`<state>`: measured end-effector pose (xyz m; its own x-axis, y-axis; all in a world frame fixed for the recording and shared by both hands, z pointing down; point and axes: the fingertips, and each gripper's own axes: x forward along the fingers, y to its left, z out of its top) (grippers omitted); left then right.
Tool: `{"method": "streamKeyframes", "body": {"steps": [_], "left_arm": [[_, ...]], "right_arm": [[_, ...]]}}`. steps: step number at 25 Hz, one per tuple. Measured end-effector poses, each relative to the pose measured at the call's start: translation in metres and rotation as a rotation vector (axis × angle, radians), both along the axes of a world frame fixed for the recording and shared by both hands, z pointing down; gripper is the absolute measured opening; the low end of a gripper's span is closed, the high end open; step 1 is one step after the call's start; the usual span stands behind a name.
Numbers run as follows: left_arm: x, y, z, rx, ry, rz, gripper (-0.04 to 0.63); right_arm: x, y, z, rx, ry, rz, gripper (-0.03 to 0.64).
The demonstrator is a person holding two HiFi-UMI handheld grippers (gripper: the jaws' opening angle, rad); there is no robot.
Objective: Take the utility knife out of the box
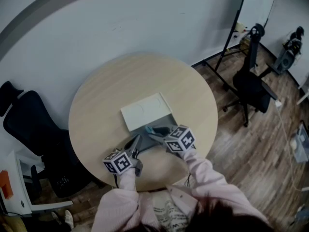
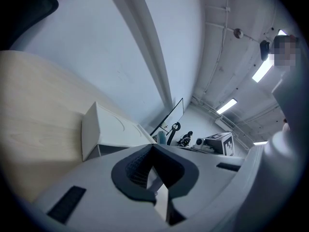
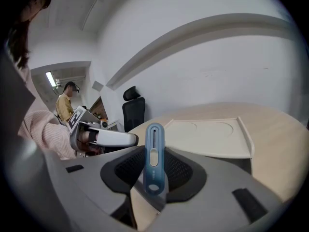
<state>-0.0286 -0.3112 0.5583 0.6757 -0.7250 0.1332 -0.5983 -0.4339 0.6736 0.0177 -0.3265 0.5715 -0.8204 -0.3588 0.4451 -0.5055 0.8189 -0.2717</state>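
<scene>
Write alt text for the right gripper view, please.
A blue utility knife stands upright, clamped between the dark fingers of the right gripper. Behind it a flat white box lies on a round wooden table.

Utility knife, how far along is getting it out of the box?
Done: the right gripper has its jaws clamped on the blue utility knife. In hand: it is held up just in front of the white box's open side, seemingly clear of it. Left: carry it away and set it on the table. The left gripper holds nothing.
</scene>
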Motion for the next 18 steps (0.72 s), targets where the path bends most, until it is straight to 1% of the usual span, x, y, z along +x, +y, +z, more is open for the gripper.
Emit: {"method": "streamKeyframes", "body": {"steps": [4, 9, 18], "left_arm": [[0.000, 0.000, -0.007, 0.017, 0.012, 0.004, 0.000], [0.000, 0.000, -0.019, 0.052, 0.031, -0.001, 0.000], [-0.001, 0.004, -0.031, 0.102, 0.032, 0.020, 0.000]], "right_arm": [[0.000, 0.002, -0.011, -0.001, -0.085, 0.031, 0.140], [0.006, 0.003, -0.021, 0.009, -0.143, 0.061, 0.141], [0.010, 0.009, -0.039, 0.043, -0.231, 0.101, 0.141]]}}
